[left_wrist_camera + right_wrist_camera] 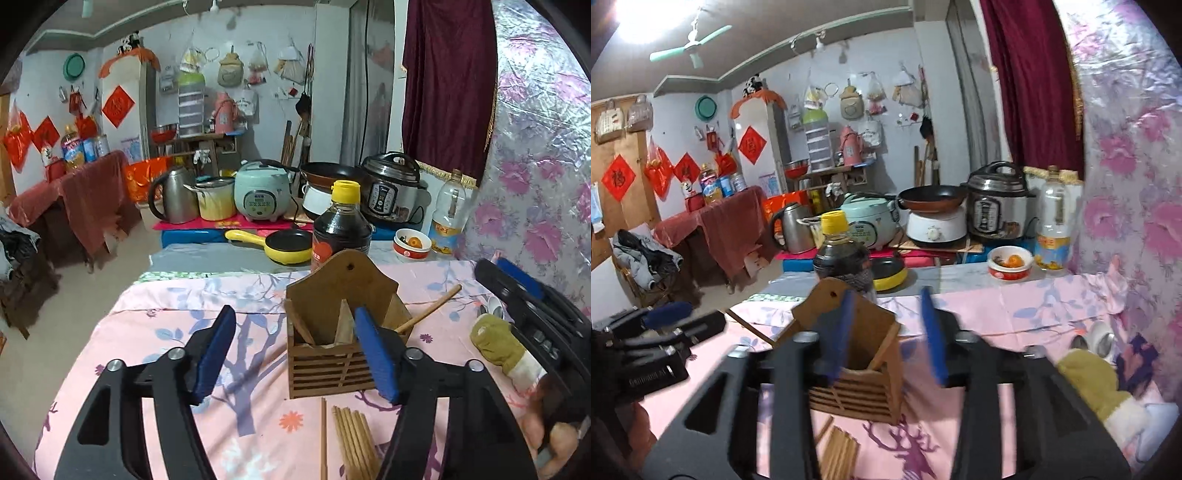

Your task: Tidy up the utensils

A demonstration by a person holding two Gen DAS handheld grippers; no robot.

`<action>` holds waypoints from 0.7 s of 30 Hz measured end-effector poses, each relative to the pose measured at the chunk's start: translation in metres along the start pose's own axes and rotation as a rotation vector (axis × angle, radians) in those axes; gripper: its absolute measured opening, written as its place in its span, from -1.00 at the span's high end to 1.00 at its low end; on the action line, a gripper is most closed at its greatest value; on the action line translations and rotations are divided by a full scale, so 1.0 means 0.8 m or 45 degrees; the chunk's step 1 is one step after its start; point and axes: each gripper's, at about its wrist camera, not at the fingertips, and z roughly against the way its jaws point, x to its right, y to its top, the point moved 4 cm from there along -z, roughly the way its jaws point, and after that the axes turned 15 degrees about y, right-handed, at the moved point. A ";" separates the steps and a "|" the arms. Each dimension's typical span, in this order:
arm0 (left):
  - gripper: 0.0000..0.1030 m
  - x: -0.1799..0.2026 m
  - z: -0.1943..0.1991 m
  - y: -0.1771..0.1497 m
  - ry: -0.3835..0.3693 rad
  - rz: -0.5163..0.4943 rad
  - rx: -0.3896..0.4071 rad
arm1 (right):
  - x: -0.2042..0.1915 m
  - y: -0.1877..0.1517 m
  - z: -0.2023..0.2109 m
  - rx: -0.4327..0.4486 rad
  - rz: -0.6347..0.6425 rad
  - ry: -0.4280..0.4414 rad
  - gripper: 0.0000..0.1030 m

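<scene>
Both grippers empty, jaws apart: left gripper (295,354), right gripper (886,332) | step: approach | next: you grab chopstick bundle (354,439), drop into wooden holder (332,354)

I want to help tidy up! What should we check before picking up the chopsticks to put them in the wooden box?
1. Left gripper empty, fingers apart: ok.
2. Right gripper empty, fingers apart: ok.
3. Wooden holder standing upright on the pink cloth: ok.
4. Room in the holder's compartments: ok, though one stick already leans out of it.
5. Chopsticks lying loose in front of the holder, nothing on top: ok.
6. Spoons reachable: cannot tell, mostly hidden behind the right gripper and yellow-green mitt.
</scene>
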 end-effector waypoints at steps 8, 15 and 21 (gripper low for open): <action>-0.89 -0.022 0.026 -0.056 0.111 0.006 0.000 | -0.006 -0.061 0.062 -0.034 0.057 -0.063 -0.88; -0.89 -0.038 0.013 -0.162 0.088 -0.060 -0.193 | -0.006 -0.133 0.090 -0.200 -0.003 0.027 -0.88; -0.89 -0.040 0.004 -0.224 0.010 -0.130 -0.367 | 0.012 -0.174 0.075 -0.355 -0.097 0.038 -0.88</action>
